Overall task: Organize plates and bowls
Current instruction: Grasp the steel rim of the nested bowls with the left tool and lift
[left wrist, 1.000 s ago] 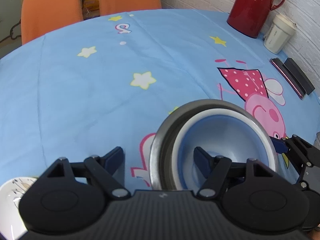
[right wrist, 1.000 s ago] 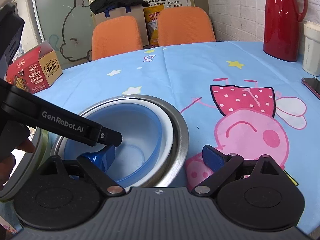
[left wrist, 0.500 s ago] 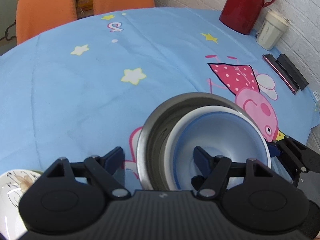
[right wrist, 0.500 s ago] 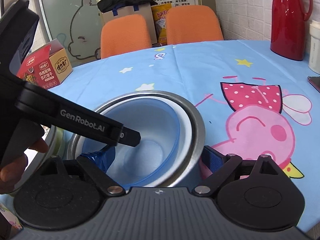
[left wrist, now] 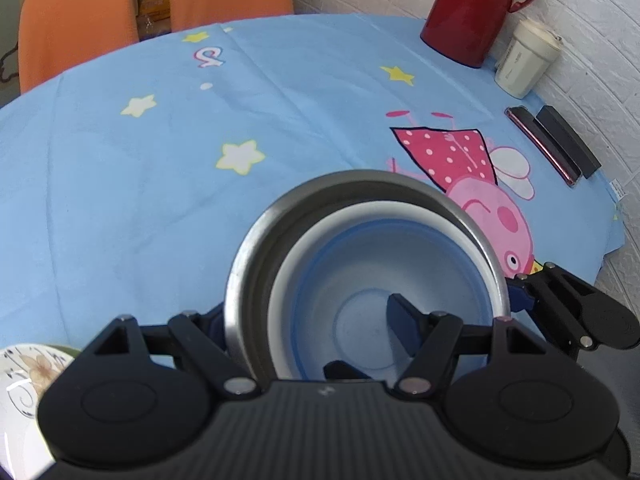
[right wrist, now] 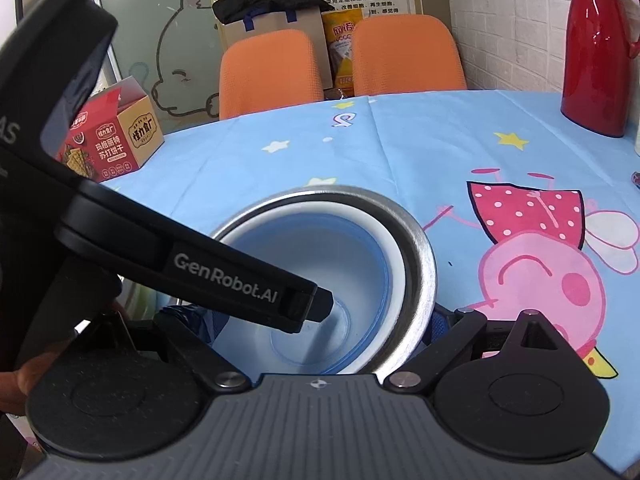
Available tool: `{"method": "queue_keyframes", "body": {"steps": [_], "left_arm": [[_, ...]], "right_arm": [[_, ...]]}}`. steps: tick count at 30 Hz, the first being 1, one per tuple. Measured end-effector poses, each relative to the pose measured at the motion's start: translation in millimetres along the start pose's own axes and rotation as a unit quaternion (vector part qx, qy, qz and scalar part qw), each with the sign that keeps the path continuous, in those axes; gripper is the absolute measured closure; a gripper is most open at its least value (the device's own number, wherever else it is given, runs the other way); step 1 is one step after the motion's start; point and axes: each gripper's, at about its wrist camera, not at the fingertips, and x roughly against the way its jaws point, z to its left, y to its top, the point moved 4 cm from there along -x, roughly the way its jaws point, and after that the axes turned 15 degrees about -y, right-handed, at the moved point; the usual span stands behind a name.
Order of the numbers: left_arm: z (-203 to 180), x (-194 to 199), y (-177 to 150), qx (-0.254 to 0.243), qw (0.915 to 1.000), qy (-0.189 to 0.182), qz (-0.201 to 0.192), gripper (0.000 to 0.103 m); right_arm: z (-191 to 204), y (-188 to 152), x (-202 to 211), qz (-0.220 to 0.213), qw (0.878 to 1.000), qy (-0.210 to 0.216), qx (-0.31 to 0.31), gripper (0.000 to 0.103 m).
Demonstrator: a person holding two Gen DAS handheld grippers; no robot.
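Left gripper (left wrist: 308, 320) is straddling the near rim of the steel bowl (left wrist: 256, 256), one finger outside the wall and the other inside the stack, jaws set wide; firm contact cannot be confirmed. Right gripper (right wrist: 320, 320) is likewise bracketing the opposite rim, one finger inside and one outside, jaws wide apart. Nested within the steel bowl are sitting a white bowl (left wrist: 288, 280) and a blue bowl (left wrist: 360, 272) (innermost). This stack is resting on the blue cartoon tablecloth (left wrist: 120, 200). A floral plate (left wrist: 24, 368) is lying beside the left gripper. A red thermos (left wrist: 468, 4) is standing well apart.
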Motion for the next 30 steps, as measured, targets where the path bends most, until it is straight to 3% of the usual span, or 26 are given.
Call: {"method": "queue_keyframes", "body": {"steps": [15, 20, 24, 29, 30], "left_arm": [[-2.0, 2.4, 7.0, 0.005, 1.0000, -0.006, -0.005, 0.033], [-1.7, 0.4, 6.7, -0.005, 0.9999, 0.003, -0.009, 0.033], [4.3, 0.7, 8.1, -0.015, 0.9993, 0.030, -0.019, 0.033], [9.6, -6.8, 6.9, -0.009, 0.9995, 0.027, -0.012, 0.033], [9.7, -8.6, 5.7, -0.008, 0.9996, 0.025, -0.010, 0.043]], "right_arm": [[-4.7, 2.7, -0.5, 0.006, 1.000, 0.005, -0.020, 0.021], [-6.7, -0.7, -6.3, 0.013, 1.000, 0.009, -0.025, 0.022], [-13.0, 1.0, -9.1, 0.004, 1.000, -0.007, -0.023, 0.022], [-23.1, -2.1, -13.8, 0.004, 0.999, -0.015, -0.027, 0.024], [-23.3, -4.2, -13.5, 0.001, 1.000, -0.009, -0.029, 0.025]]}}
